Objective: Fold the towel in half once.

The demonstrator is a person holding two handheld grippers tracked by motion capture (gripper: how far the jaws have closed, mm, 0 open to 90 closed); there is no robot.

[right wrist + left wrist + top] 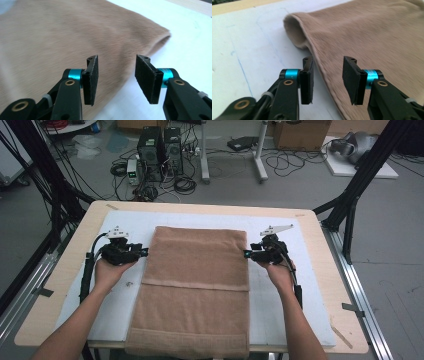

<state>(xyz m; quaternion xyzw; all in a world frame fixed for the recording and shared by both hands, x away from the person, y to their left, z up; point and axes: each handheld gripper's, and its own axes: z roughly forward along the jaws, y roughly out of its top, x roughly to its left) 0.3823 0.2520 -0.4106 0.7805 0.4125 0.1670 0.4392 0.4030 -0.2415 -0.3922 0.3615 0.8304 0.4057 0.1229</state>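
The tan towel is lying folded once on the white mat, its near end hanging over the table edge. It is looking soft, limp and light, so pinching both layers at the side edges should be gripping best; the left gripper and right gripper are waiting there, jaws gaping wide and holding nothing

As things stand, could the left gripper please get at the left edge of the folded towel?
Probably yes. The left gripper has its jaws open right at the towel edge, one on each side of it, with nothing between them on the white mat.
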